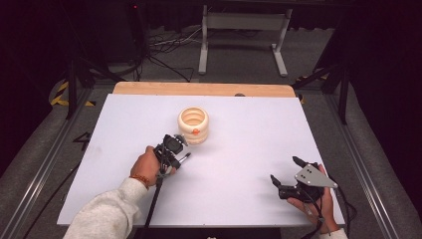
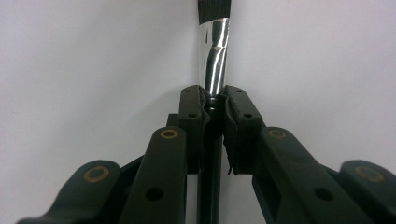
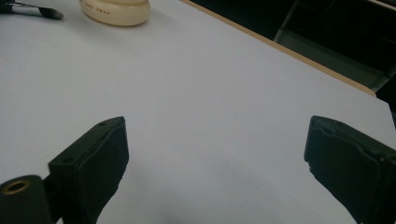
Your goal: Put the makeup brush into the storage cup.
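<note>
While your left gripper (image 2: 214, 105) clamps a brush (image 2: 215, 65) at the joint of dark handle and shiny metal ferrule, your right gripper (image 3: 215, 154) rests idle at the near right of the white table (image 1: 249, 144), its jaws spread wide with nothing between them. From the left gripper view, the two black pads (image 2: 194, 121) press on either side of the brush's slim stem, the silver ferrule runs straight out beyond them, and the black bristles begin at the top edge of the frame, all against the bare white surface. From the high view, your left hand (image 1: 148, 167) holds that gripper (image 1: 175, 149) near the middle of the table, just beside a cream, ribbed, ring-shaped holder (image 1: 193, 125) with an open top and a small orange mark on its side; the brush (image 1: 183, 159) pokes out toward the right from the tool. Whether the brush touches the table cannot be told. Your right hand (image 1: 313, 199) lies well apart from the holder, its gripper (image 1: 286, 172) pointing left and away from you. From the right gripper view, the holder's cream base (image 3: 116, 11) sits at the far top left, with the brush tip (image 3: 49, 12) just beside it. A wooden strip (image 1: 199, 88) edges the table's far side
</note>
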Demonstrator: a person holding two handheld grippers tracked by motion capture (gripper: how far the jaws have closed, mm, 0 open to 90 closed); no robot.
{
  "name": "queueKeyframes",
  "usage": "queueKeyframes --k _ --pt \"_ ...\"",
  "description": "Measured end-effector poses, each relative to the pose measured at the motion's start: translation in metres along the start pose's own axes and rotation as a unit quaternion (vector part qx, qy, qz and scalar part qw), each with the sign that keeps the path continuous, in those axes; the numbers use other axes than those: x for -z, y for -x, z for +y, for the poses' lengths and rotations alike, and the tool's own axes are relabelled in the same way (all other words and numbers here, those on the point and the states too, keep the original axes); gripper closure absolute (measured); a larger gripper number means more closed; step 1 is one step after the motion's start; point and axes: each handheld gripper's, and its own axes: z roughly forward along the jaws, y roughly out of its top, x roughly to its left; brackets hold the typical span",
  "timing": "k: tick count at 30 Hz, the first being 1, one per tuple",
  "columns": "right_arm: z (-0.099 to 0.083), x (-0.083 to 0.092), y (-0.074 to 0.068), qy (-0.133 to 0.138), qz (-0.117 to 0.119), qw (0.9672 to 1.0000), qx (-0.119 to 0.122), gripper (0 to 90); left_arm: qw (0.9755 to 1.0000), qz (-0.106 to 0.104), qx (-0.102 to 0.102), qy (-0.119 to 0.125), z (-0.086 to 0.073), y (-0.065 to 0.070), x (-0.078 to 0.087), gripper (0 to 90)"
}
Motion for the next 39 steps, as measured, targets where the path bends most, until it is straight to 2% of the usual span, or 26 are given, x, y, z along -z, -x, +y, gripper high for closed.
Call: queueKeyframes --k 5,8,10,13,20,21,25,28,29,30,31,32,33,37,39 --pt "0.001 0.004 0.001 0.017 -0.007 0.9998 -0.001 7.4 0.9992 -0.005 -0.011 0.038 -0.014 -0.004 0.001 79.2" --pt "0.001 0.004 0.001 0.017 -0.009 0.9998 -0.002 7.4 0.9981 -0.010 -0.009 0.060 -0.023 -0.008 0.002 79.2" --pt "0.001 0.004 0.001 0.017 -0.008 0.9998 -0.001 7.4 0.9978 -0.010 -0.006 0.065 -0.026 -0.010 0.003 79.2" --pt "0.001 0.004 0.001 0.018 -0.010 0.9998 -0.001 7.4 0.9953 -0.014 -0.004 0.096 -0.036 -0.016 0.008 79.2" --pt "0.001 0.004 0.001 0.019 -0.014 0.9997 -0.001 7.5 0.9909 -0.007 0.000 0.134 -0.050 -0.022 0.019 79.3" --pt "0.001 0.005 0.001 0.020 -0.014 0.9997 -0.003 7.5 0.9909 -0.007 0.000 0.134 -0.050 -0.022 0.019 79.3" --pt "0.001 0.005 0.001 0.020 -0.015 0.9997 -0.002 7.5 0.9878 0.000 -0.002 0.156 -0.056 -0.023 0.026 79.3" --pt "0.001 0.005 0.001 0.022 -0.017 0.9996 -0.004 7.5 0.9827 0.001 -0.005 0.185 -0.061 -0.023 0.033 79.3" --pt "0.001 0.005 0.001 0.022 -0.017 0.9996 -0.004 7.5 0.9827 0.001 -0.005 0.185 -0.061 -0.023 0.033 79.3" --pt "0.001 0.006 0.002 0.023 -0.019 0.9995 -0.004 7.5 0.9792 0.002 -0.007 0.203 -0.063 -0.023 0.037 79.3" --pt "0.001 0.006 0.002 0.024 -0.019 0.9995 -0.005 7.5 0.9792 0.002 -0.007 0.203 -0.063 -0.023 0.037 79.3" --pt "0.001 0.006 0.003 0.025 -0.021 0.9995 -0.006 7.5 0.9756 0.003 -0.003 0.219 -0.066 -0.025 0.041 79.3" --pt "0.001 0.006 0.003 0.025 -0.021 0.9994 -0.006 7.6 0.9745 0.000 -0.002 0.225 -0.067 -0.026 0.042 79.3" --pt "0.001 0.007 0.003 0.027 -0.021 0.9994 -0.005 7.6 0.9656 0.003 -0.001 0.260 -0.071 -0.028 0.051 79.3" --pt "0.001 0.007 0.003 0.028 -0.021 0.9994 -0.005 7.6 0.9591 0.002 -0.008 0.283 -0.074 -0.029 0.055 79.3"
